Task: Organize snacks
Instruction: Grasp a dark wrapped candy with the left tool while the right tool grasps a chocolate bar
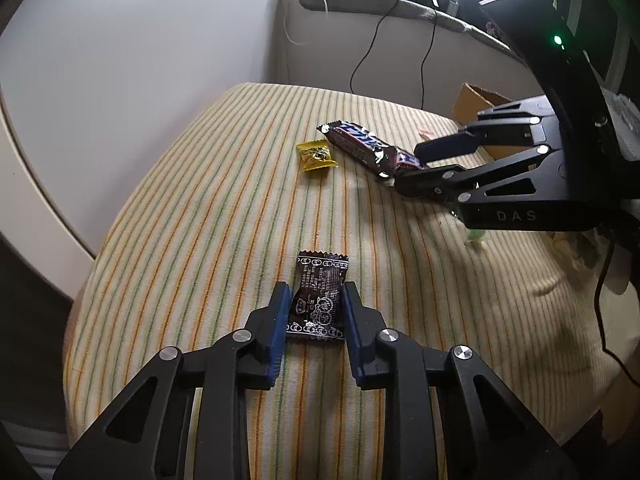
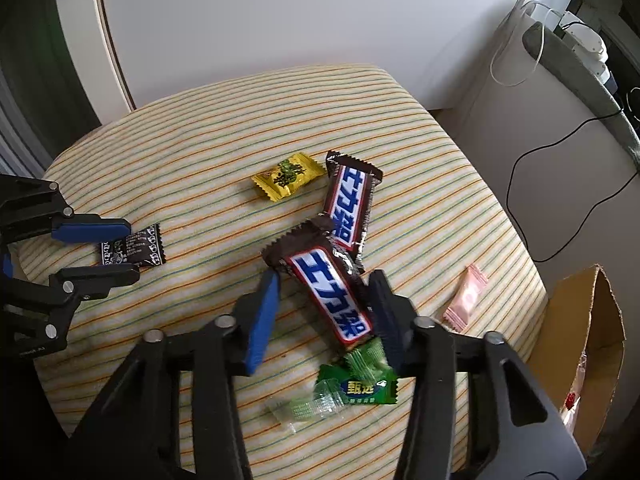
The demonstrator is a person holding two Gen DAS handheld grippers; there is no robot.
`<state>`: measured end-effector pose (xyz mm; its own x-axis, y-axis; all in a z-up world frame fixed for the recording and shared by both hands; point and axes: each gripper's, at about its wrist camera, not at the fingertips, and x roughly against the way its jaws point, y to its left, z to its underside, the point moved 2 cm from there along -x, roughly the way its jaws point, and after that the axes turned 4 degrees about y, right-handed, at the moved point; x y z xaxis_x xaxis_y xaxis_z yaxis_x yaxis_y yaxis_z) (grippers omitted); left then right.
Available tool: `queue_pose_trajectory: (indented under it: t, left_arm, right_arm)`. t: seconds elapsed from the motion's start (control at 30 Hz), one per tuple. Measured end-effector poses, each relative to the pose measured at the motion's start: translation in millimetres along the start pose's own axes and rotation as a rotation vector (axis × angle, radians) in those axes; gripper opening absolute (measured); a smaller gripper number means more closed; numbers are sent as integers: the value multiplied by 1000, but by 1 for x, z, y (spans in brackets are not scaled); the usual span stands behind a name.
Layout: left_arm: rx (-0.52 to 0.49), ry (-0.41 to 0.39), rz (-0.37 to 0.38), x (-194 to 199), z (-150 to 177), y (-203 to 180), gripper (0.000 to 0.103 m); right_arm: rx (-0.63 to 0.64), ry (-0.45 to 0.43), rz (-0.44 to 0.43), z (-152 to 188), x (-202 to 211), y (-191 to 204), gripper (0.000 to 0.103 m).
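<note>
Snacks lie on a striped cushion (image 1: 200, 208). My left gripper (image 1: 314, 292) is open, its fingers on either side of a small black candy packet (image 1: 318, 300), which also shows in the right wrist view (image 2: 136, 246). My right gripper (image 2: 324, 284) is open around the near brown chocolate bar (image 2: 324, 284), which lies partly over a second bar (image 2: 348, 200). A yellow candy (image 2: 288, 176), a pink candy (image 2: 466, 300) and a green candy (image 2: 360, 380) lie loose. The right gripper also shows in the left wrist view (image 1: 416, 164).
An open cardboard box (image 2: 580, 352) stands off the cushion's right side with a wrapped item inside. A white wall and curved white frame (image 2: 108, 40) are behind. Black cables (image 2: 560, 200) hang by a grey sofa arm at right.
</note>
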<state>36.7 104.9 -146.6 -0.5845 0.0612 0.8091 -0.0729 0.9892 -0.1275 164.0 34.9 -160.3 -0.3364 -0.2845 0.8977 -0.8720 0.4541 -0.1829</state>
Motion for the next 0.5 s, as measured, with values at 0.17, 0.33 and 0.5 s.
queue_pose_trajectory:
  t: [0.17,0.33,0.5]
  left_arm:
    - [21,-5,15,4,1,5,24]
    - [35,-15,21,11,4,10,24]
    - [37,-13,18,9,3,9,24]
  right_arm:
    - [-2,-8,-5,1,0,-3,35]
    - [-22,-24,-20,1,4,-4,28]
    - [-8,-18,-26,2,6,0,28]
